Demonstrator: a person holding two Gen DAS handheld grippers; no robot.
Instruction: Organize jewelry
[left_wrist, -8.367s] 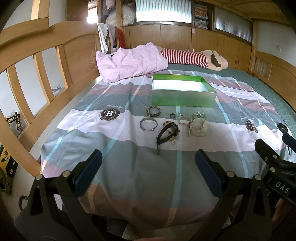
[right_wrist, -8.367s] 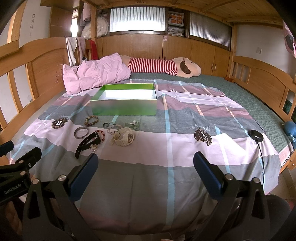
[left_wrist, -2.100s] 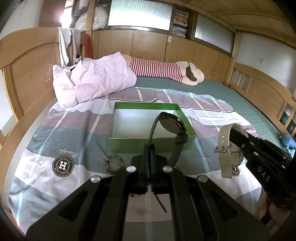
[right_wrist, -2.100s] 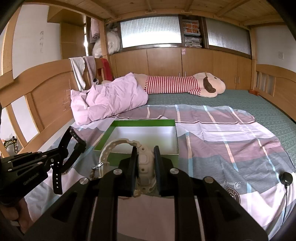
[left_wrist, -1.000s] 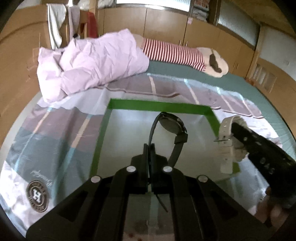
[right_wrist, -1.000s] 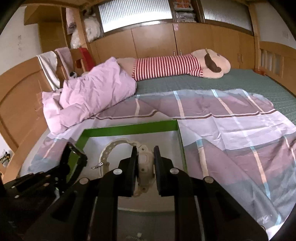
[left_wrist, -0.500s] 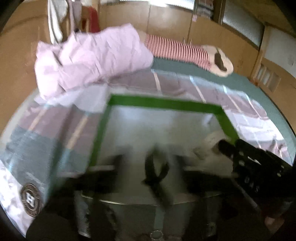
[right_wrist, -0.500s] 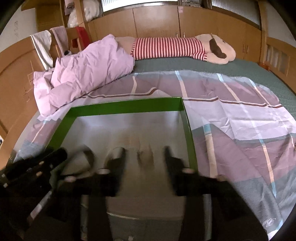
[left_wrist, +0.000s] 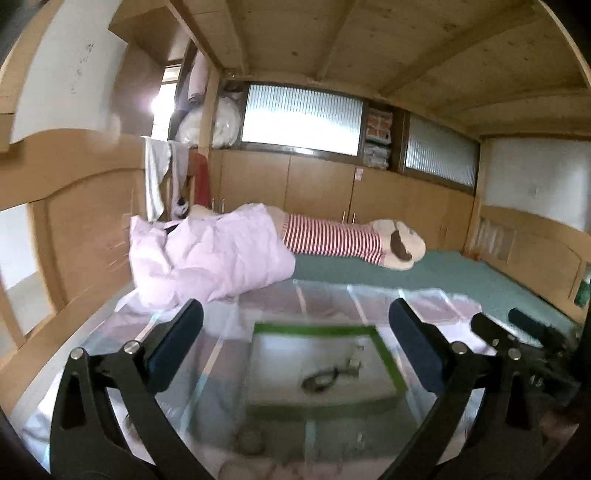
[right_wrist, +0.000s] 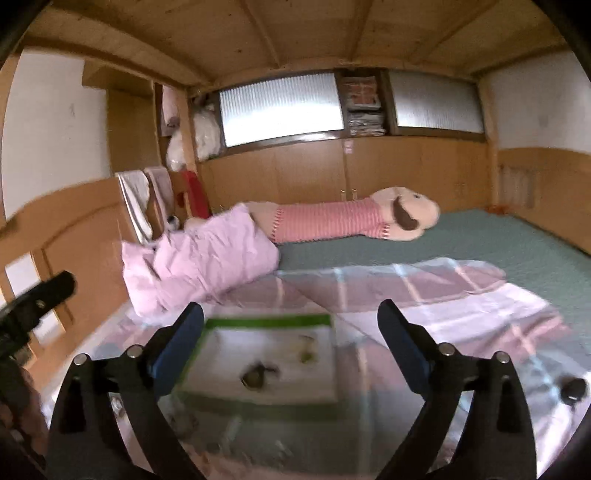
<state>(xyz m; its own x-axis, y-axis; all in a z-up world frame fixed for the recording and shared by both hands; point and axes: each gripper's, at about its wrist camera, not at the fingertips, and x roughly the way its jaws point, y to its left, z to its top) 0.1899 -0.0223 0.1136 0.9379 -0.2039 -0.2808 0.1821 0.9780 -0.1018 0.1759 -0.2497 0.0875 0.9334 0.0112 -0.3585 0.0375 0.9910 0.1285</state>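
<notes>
Green box (left_wrist: 388, 363) looks like card with a glossy rim and pale matt floor; the black watch (left_wrist: 320, 378) inside it reads as dull rubbery plastic, the white watch (left_wrist: 354, 360) beside it too blurred to tell. Behind the box, crumpled pink cloth quilt (left_wrist: 210, 258) and soft striped plush toy (left_wrist: 343, 240). Left gripper (left_wrist: 295, 347): matt black plastic arms, shiny metal screws, dull blue pads; bed frame (left_wrist: 77, 229) of smooth varnished wood.

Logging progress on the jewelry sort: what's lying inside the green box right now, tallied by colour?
Black watch: 1
Cream watch: 1
Total in the green box: 2
The frames are blurred; nothing else shows inside. Both tongs, left and right, are open and hold nothing.
</notes>
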